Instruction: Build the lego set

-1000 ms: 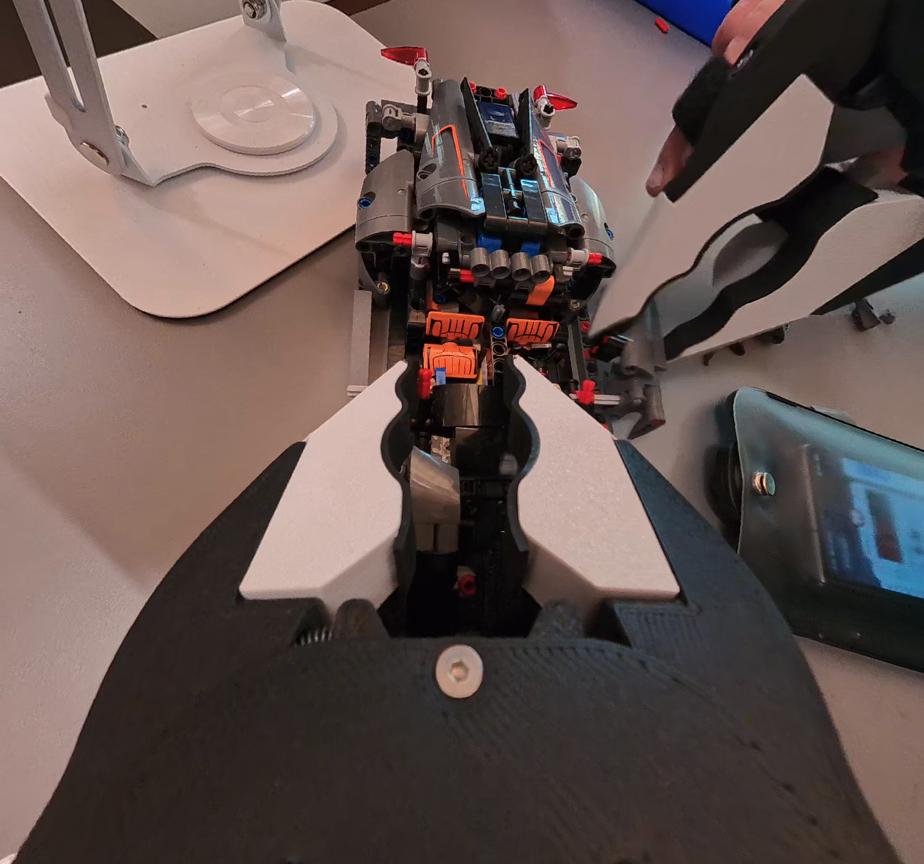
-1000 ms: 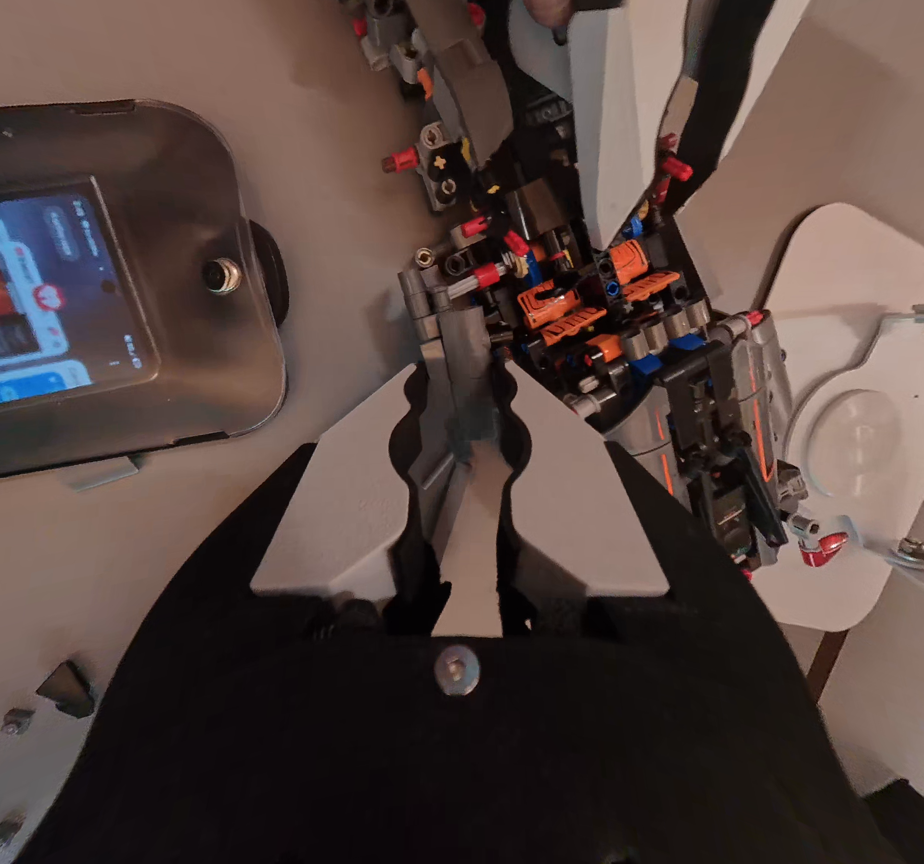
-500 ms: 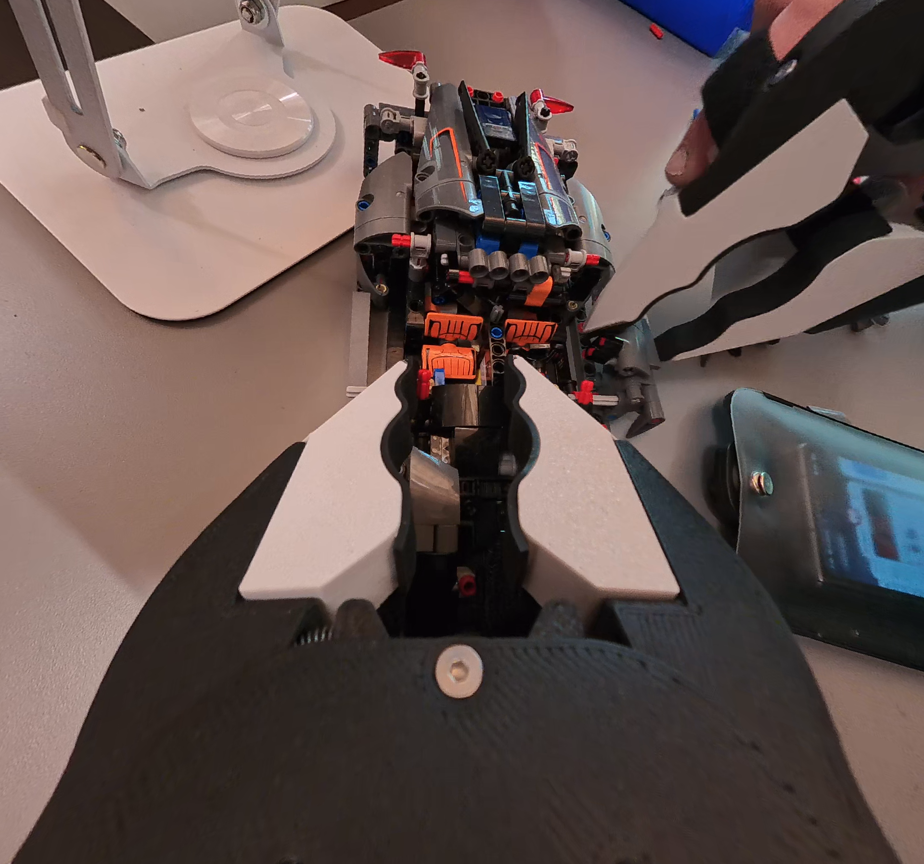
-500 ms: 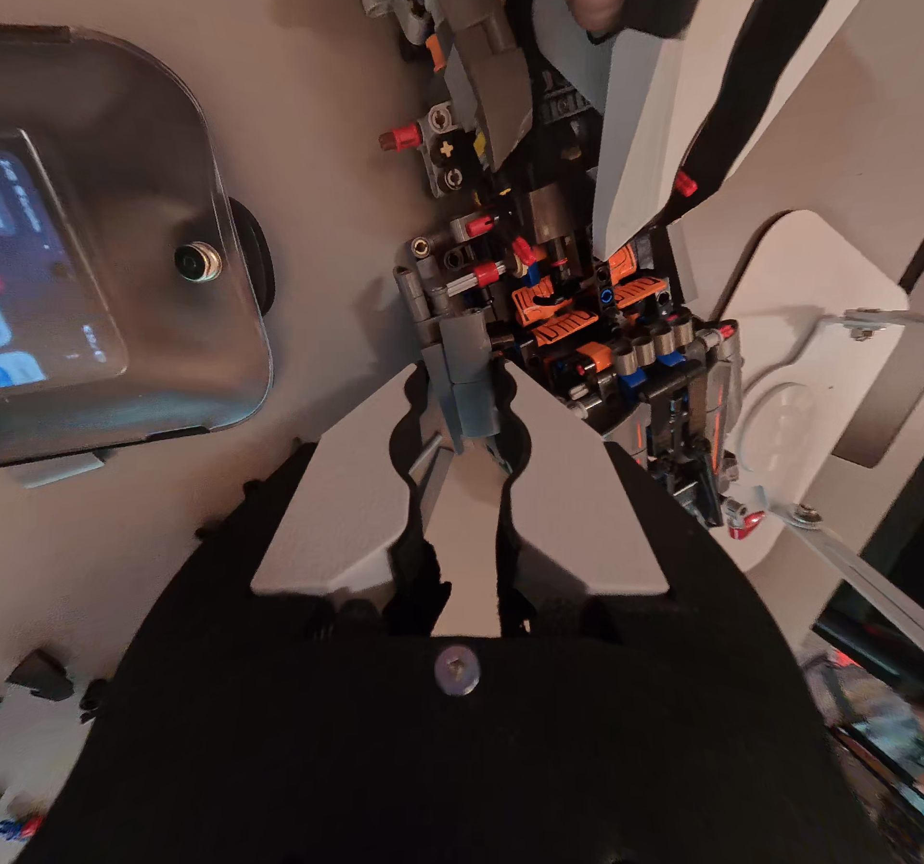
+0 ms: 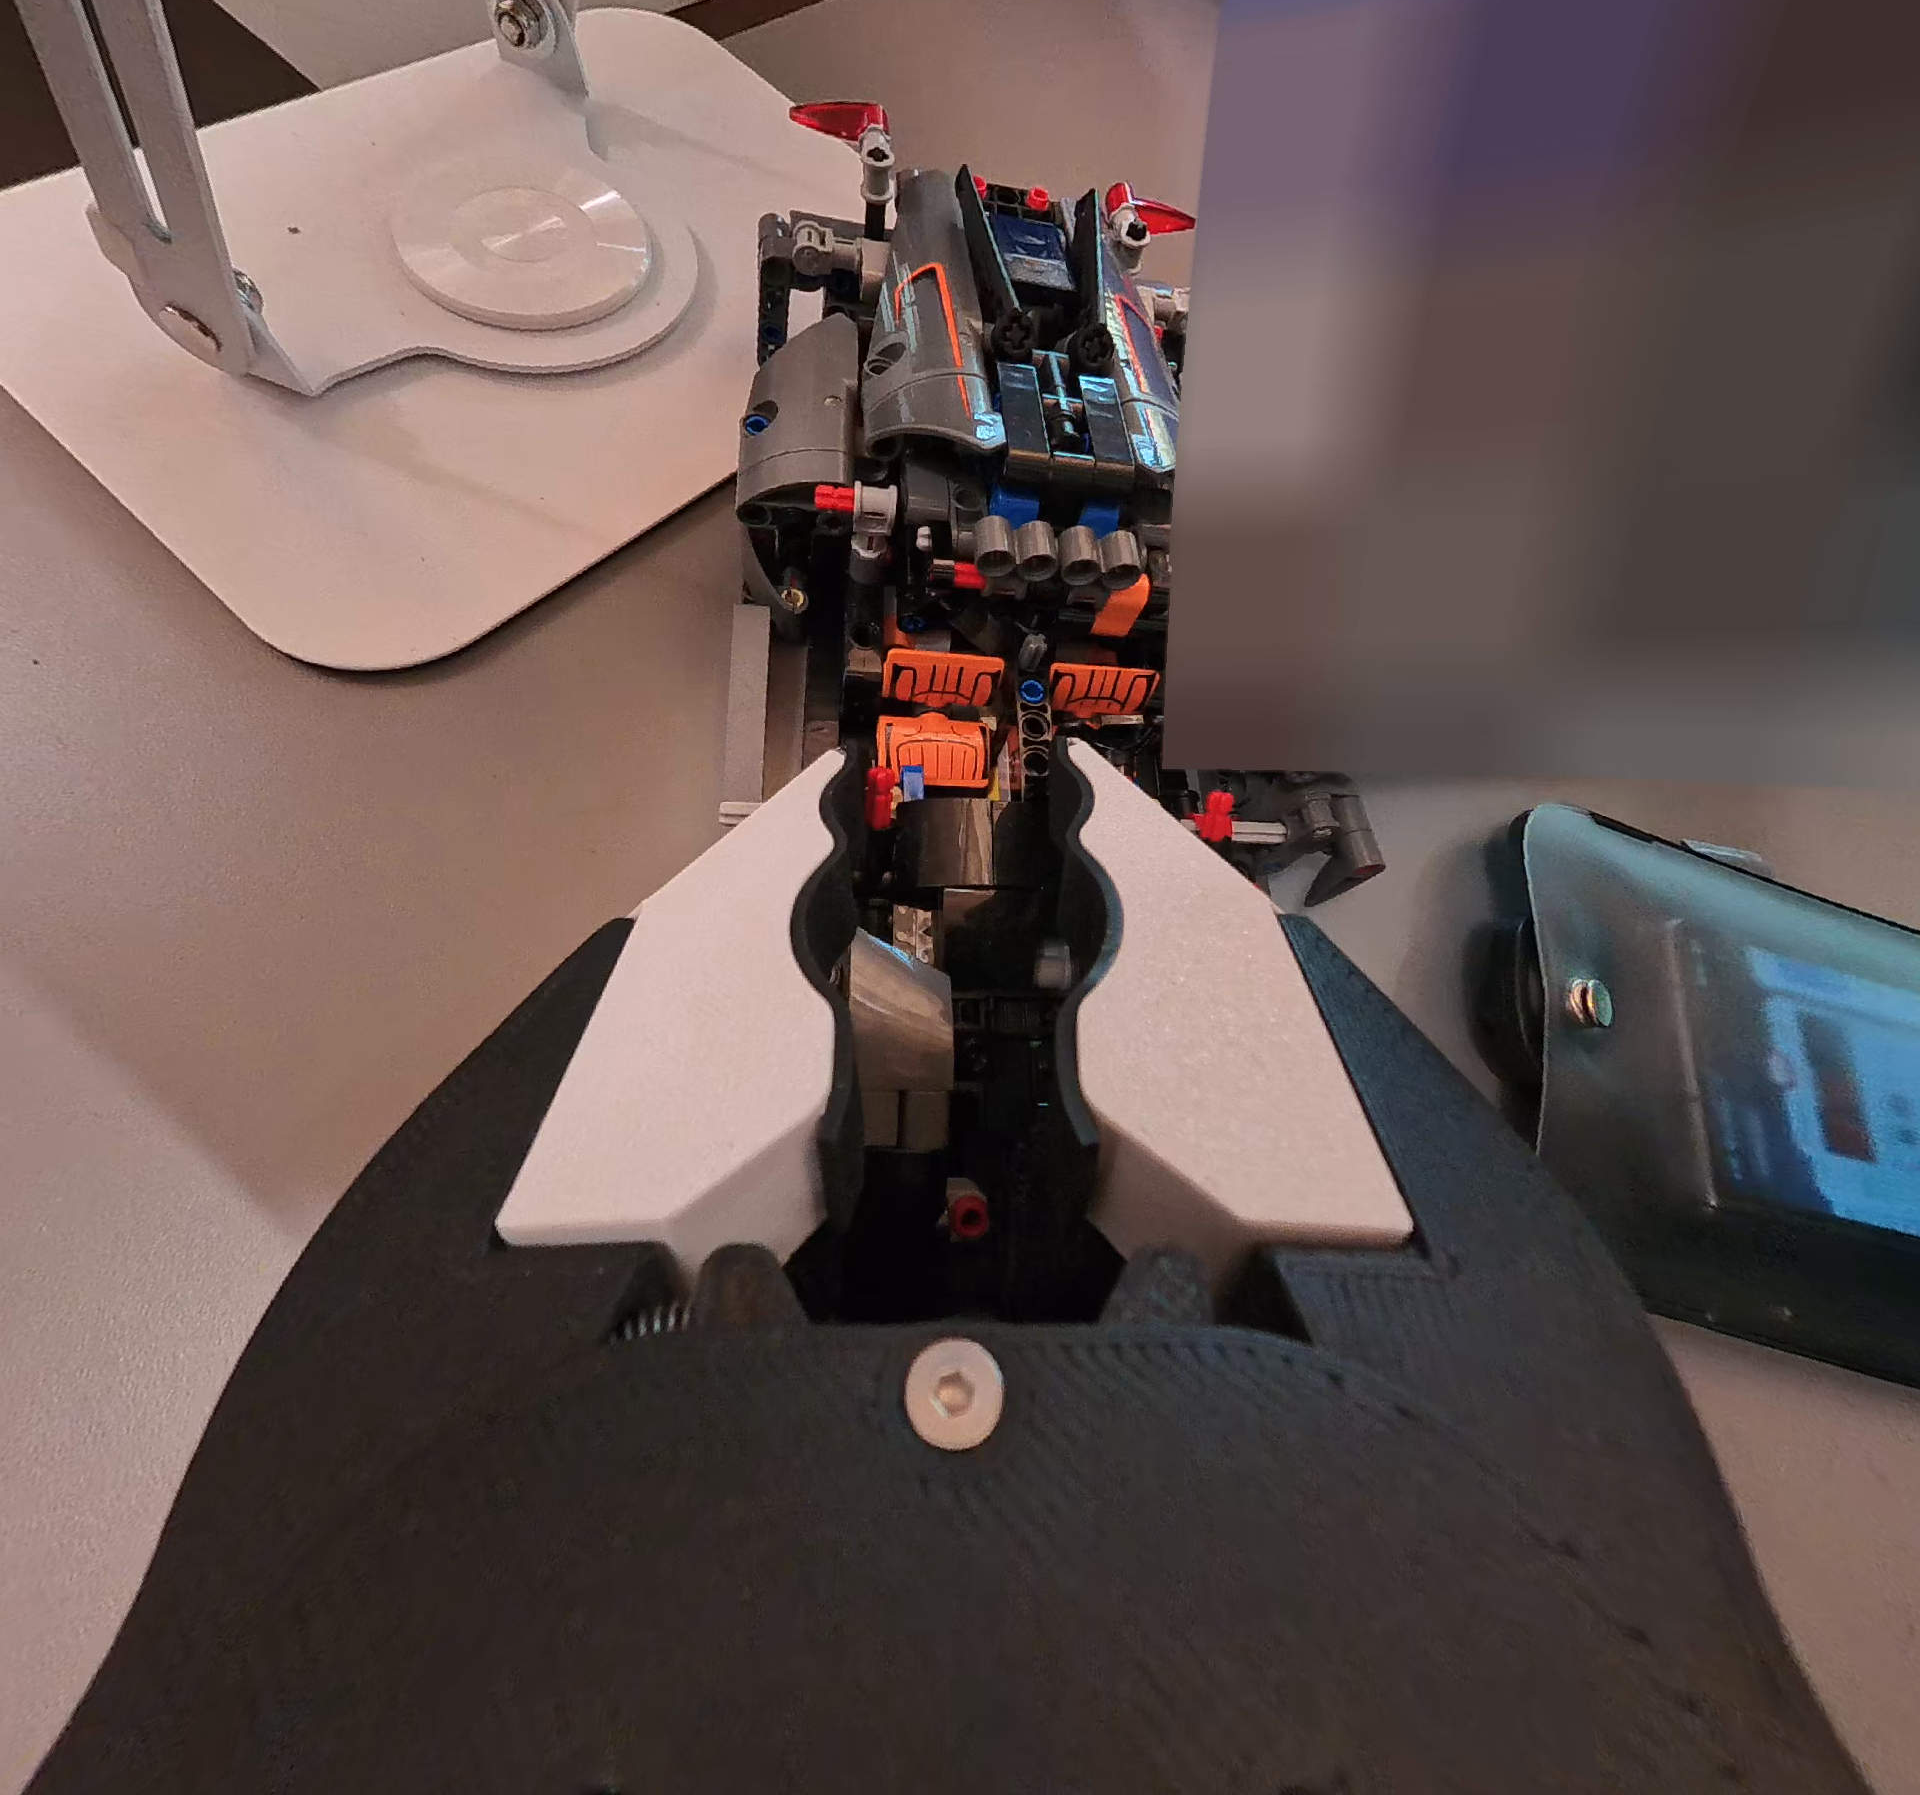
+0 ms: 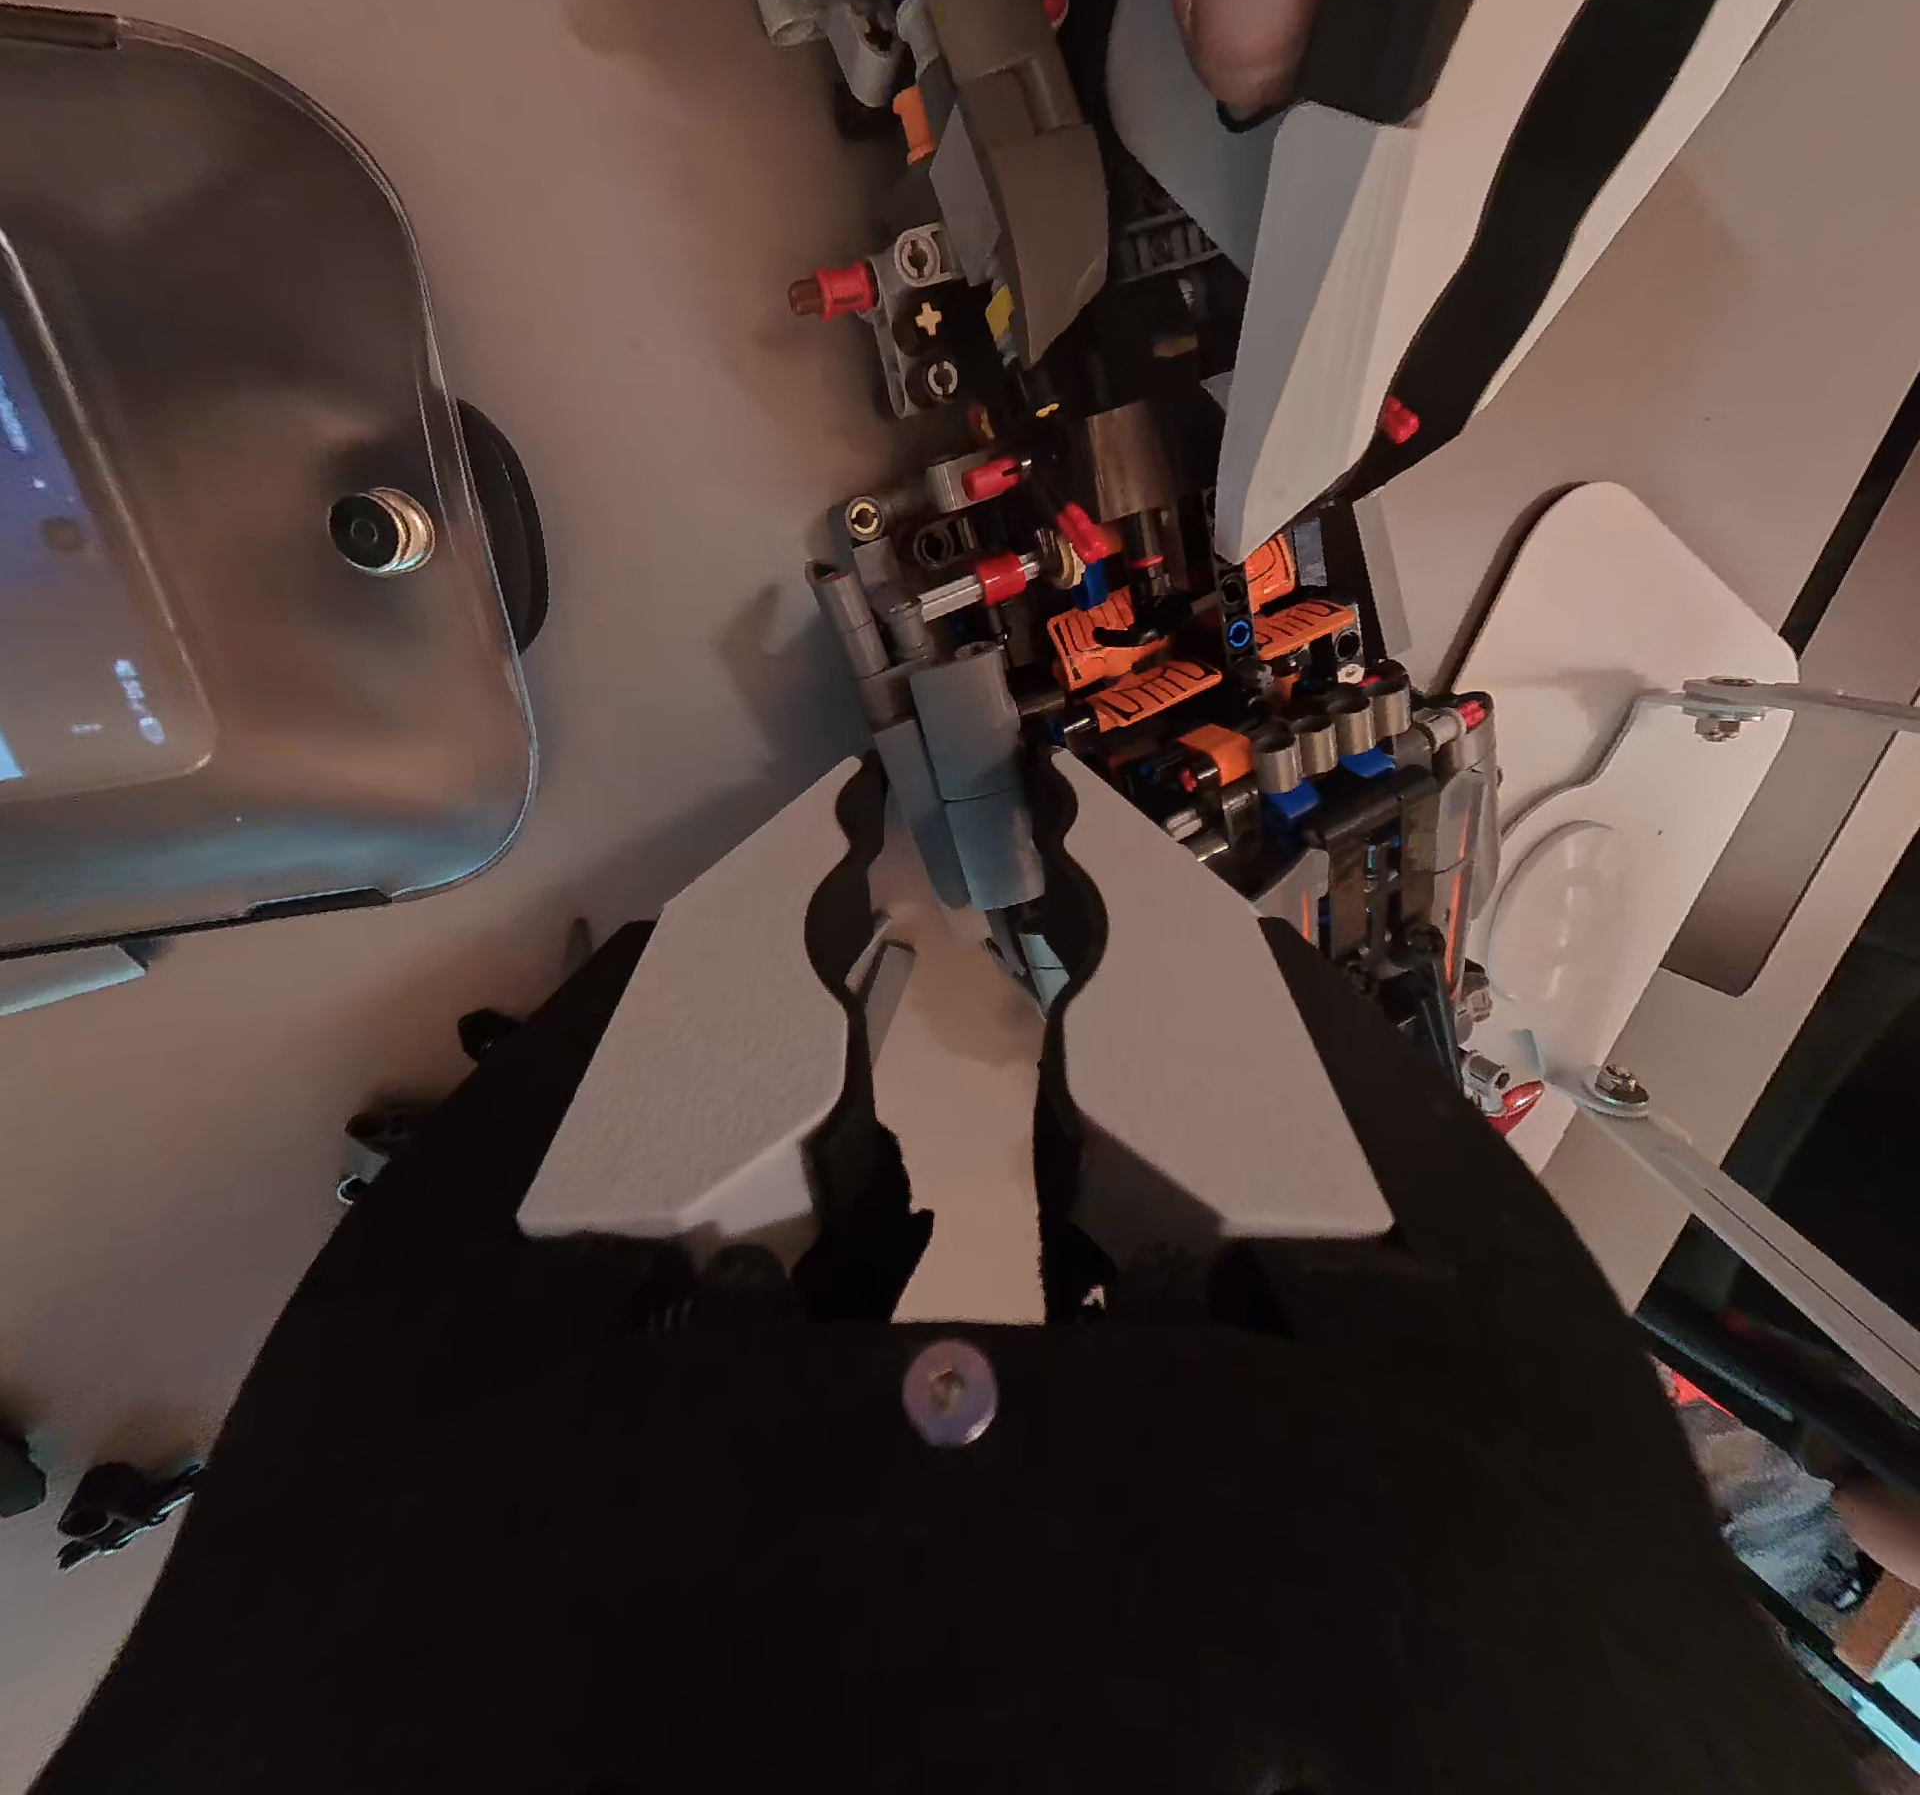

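The left gripper [image 5: 951, 789] has its jaws closed on the near end of the Lego car model [image 5: 977, 457], which stretches away ahead of them on the tabletop [image 5: 312, 914]. The right gripper [image 6: 956, 769] has its jaws clamped on a grey side panel [image 6: 971, 769] at the model's edge. A phone [image 5: 1745, 1070] lies just right of the left jaws.

Glossy moulded plastic on the Lego car [image 5: 987, 457]; matt, grainy white pads [image 5: 717, 1039] set in coarse, layer-lined black printed plastic. Smooth white-painted metal stand base [image 5: 343, 436] upper left. Clear shiny phone holder [image 6: 312, 498] left, steel bolt.
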Demonstrator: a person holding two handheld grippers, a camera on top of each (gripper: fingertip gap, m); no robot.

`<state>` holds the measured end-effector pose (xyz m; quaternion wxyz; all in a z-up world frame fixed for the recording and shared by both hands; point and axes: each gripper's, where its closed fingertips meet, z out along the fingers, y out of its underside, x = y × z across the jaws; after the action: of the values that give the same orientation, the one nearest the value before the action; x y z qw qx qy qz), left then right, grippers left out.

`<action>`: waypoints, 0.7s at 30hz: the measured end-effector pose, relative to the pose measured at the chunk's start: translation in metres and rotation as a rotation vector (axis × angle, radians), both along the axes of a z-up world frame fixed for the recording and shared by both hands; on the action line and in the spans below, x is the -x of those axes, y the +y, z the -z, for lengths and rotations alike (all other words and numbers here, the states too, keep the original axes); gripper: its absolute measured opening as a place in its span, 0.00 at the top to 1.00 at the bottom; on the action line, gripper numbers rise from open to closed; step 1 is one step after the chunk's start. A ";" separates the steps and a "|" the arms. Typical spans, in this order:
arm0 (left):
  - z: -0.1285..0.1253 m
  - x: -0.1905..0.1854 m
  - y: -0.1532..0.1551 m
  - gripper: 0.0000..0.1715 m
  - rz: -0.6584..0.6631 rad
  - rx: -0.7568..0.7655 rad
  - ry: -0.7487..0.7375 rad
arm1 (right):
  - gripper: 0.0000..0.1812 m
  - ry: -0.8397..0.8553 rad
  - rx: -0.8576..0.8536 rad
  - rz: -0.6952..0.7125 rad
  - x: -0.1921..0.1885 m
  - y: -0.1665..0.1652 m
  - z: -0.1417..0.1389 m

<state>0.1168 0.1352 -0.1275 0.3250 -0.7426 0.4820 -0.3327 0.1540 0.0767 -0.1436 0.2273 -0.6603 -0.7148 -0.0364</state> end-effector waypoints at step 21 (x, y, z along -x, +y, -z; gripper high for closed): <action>0.000 -0.001 0.000 0.81 0.002 0.000 -0.003 | 0.84 -0.106 -0.173 0.002 0.004 0.008 0.001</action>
<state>0.1175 0.1353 -0.1275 0.3254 -0.7414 0.4823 -0.3344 0.1502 0.0847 -0.1442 0.2453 -0.6363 -0.7192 -0.1331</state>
